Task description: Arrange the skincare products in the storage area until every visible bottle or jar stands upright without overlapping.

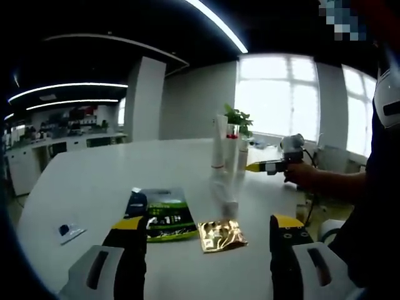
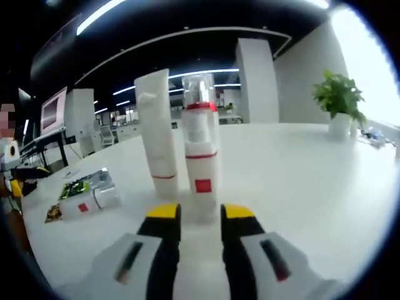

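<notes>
Now | right tongs (image 2: 200, 215) | red-capped bottle (image 2: 201, 156) just ahead, upright

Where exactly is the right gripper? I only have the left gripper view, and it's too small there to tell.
Observer: The right gripper has its jaws either side of the base of the upright clear bottle. I cannot tell if they touch it.
Operator: Bottle markings?
Observer: A red square on the front and red bands above it.
Operator: Anything lying down?
Observer: A clear container with a red square lies on its side, left of the upright white tube.
</notes>
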Available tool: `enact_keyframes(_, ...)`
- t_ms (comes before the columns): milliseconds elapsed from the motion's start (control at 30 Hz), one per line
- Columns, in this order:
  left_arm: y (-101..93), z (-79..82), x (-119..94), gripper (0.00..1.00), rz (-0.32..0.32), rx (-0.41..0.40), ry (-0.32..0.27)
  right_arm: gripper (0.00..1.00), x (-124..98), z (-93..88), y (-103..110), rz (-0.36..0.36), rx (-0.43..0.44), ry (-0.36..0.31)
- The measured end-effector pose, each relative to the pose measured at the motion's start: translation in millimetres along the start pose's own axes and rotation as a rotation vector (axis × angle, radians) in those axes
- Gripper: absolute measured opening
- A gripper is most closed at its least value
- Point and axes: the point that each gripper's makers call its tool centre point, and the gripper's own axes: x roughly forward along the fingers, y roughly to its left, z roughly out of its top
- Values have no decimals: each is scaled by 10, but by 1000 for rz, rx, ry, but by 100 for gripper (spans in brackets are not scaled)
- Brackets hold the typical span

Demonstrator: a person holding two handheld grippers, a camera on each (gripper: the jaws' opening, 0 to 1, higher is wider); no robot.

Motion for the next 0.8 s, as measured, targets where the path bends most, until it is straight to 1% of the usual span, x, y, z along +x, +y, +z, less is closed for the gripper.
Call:
enact_keyframes(367, -23, -1, 18, 82, -12, 2, -12, 25, -102, -30, 173, 23, -6, 4)
enact_keyframes(500, -26, 18, 22, 82, -16, 4, -22, 25, -107, -45, 243, 38, -4, 5)
enact_keyframes(800, -40, 17, 39, 82, -24, 5, -23, 25, -87, -62, 395, 76, -11, 10)
